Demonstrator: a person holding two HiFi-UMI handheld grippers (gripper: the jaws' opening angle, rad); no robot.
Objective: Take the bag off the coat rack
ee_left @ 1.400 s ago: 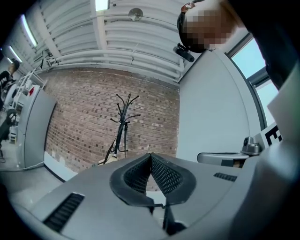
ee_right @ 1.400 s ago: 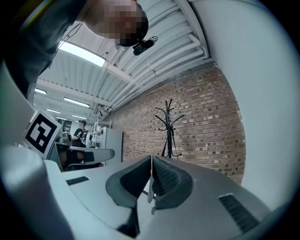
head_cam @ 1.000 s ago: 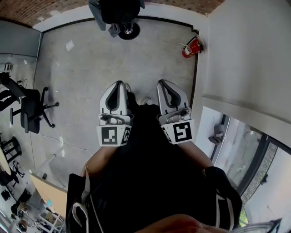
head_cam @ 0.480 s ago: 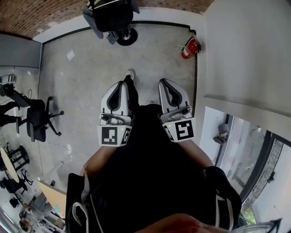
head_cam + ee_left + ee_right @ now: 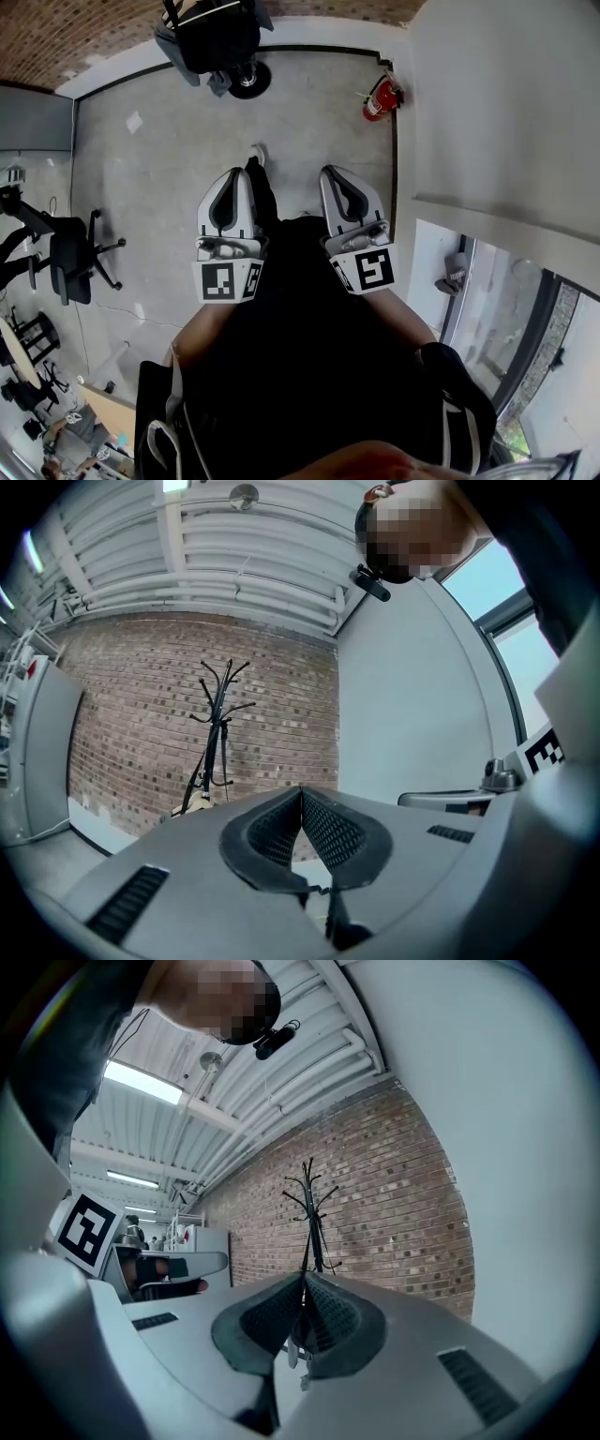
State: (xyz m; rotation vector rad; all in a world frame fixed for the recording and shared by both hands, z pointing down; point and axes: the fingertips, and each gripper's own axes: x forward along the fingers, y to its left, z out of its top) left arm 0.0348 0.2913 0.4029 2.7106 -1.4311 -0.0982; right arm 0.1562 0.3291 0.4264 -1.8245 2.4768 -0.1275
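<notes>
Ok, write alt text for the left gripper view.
The left gripper, shut and empty, points level toward a black coat rack standing against a brick wall. A white wall meets the brick on the right.

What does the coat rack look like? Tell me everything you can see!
The coat rack is a thin black pole, metal by the look of it, standing upright in front of the brick wall. Curved hooks branch out near its top like twigs. Seen from above, its round dark base sits on the grey floor, close to the wall. A dark bag hangs on it, and a black strap droops down beside the pole. Nothing else touches it.
</notes>
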